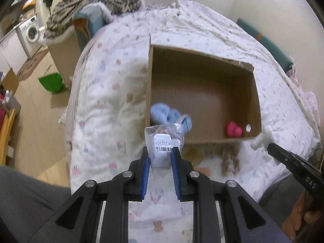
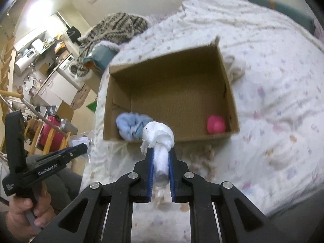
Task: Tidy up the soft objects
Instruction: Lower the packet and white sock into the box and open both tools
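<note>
An open cardboard box [image 1: 204, 75] [image 2: 168, 68] lies on the bed. Inside it are a light blue fluffy item [image 1: 170, 116] [image 2: 131, 124] at the near left and a pink soft toy [image 1: 233, 129] [image 2: 216, 124] at the near right. My left gripper [image 1: 161, 151] is shut on a clear plastic packet with a barcode label [image 1: 164, 139], held at the box's near left edge. My right gripper [image 2: 161, 151] is shut on a white knotted cloth toy [image 2: 159, 139], held just before the box's near wall. The right gripper also shows in the left wrist view [image 1: 283, 158], with the white toy [image 1: 262, 138].
A brown fuzzy item [image 1: 228, 158] lies on the patterned bedspread [image 1: 109, 93] in front of the box. A white rolled cloth [image 2: 235, 68] sits right of the box. A striped blanket [image 1: 95, 4] is piled at the bed's far left. Floor with clutter lies to the left.
</note>
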### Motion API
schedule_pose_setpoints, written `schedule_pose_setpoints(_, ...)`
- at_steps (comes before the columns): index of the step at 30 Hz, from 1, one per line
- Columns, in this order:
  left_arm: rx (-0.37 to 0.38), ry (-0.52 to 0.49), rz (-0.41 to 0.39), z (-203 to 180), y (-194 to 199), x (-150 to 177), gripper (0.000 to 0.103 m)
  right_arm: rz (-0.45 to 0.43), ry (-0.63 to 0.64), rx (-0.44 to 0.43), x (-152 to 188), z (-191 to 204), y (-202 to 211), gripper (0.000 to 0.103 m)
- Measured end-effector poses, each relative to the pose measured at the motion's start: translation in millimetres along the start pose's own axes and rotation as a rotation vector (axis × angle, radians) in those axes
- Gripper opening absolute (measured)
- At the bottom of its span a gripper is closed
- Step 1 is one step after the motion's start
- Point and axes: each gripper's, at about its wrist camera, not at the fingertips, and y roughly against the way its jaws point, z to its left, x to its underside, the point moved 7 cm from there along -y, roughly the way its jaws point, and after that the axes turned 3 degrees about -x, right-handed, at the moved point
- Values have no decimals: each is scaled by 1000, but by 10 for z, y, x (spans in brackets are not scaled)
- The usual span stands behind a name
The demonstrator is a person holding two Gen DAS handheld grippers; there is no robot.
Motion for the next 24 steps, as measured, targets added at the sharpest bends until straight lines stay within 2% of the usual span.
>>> schedule_pose_setpoints(8, -3, -23, -13, -90, -158, -339, 19, -57, -13, -13, -342, -113, -24, 15)
schedule_pose_setpoints(16, -8, -49, -14, -245, -422, -582, 19, -66, -24, -1, -616, -279, -243, 15)
schedule_pose_setpoints(24, -3, -74, -16, -334, -801, -628, 19, -46, -87, -25, -629, -519, -567, 15)
